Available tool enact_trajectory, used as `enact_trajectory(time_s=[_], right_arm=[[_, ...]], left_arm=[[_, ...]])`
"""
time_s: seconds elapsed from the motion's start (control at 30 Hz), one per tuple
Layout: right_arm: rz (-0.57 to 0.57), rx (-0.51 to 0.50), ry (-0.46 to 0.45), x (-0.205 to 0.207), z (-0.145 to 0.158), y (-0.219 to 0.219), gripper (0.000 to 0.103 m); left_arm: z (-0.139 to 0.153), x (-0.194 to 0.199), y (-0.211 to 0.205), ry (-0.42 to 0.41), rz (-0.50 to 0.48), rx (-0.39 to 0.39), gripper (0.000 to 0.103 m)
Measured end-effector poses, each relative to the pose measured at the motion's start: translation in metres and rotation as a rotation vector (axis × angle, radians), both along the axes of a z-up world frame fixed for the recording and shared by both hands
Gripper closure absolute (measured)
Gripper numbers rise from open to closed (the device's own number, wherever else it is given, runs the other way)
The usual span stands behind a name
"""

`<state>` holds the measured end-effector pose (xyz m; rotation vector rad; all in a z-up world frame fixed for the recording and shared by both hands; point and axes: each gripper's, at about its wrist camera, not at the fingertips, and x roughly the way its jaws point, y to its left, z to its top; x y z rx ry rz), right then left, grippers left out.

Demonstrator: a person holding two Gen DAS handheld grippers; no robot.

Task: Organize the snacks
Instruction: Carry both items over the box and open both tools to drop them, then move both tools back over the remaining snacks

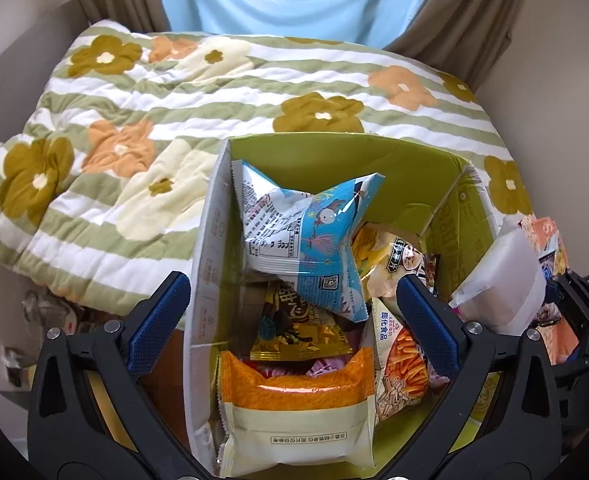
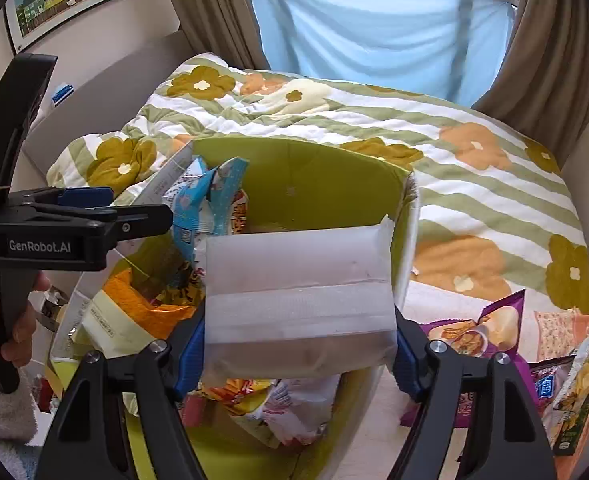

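A green cardboard box point(image 1: 334, 156) point(image 2: 318, 176) stands on the bed, holding several snack packets. A blue packet point(image 1: 306, 232) lies on top, an orange-and-cream packet point(image 1: 298, 412) in front. My left gripper point(image 1: 294, 320) is open and empty above the box, its jaws straddling the left wall. My right gripper point(image 2: 298, 348) is shut on a frosted white packet point(image 2: 298, 284) and holds it over the box's right side; this packet also shows in the left wrist view point(image 1: 502, 280). The left gripper shows in the right wrist view point(image 2: 94, 216).
A striped floral quilt point(image 1: 134, 120) point(image 2: 474, 168) covers the bed behind and around the box. More loose snack packets, a purple one point(image 2: 478, 328) among them, lie on the bed right of the box. Curtains and a window stand at the back.
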<state>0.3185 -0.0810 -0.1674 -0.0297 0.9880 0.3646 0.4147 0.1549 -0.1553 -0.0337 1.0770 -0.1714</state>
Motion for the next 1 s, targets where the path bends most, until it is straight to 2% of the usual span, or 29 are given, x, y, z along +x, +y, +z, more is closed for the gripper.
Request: enact_trajectory(time_s=[0.1, 0.17, 0.23, 0.43, 0.77, 1.0], right_arm=[[0.036, 0.006, -0.009, -0.008, -0.001, 0.004, 0.024], [0.047, 0.021, -0.029, -0.015, 0.001, 0.005, 0.011], [0.043, 0.02, -0.033, -0.021, 0.001, 0.004, 0.009], [0.025, 0.01, -0.045, -0.035, 0.002, 0.002, 0.009], [-0.009, -0.001, -0.122, -0.062, 0.025, 0.001, 0.009], [-0.088, -0.013, -0.164, -0.088, 0.043, -0.014, 0.009]], left_arm=[[-0.001, -0.006, 0.002, 0.001, 0.008, -0.005, 0.001], [-0.002, -0.011, 0.003, 0.004, 0.008, 0.005, 0.001], [-0.005, -0.015, 0.004, 0.011, 0.009, 0.008, 0.001], [-0.009, -0.034, 0.007, 0.027, 0.015, 0.003, 0.001], [0.02, -0.067, 0.005, -0.043, 0.0, -0.011, 0.001], [0.036, -0.084, -0.017, -0.094, -0.086, -0.045, 0.001]])
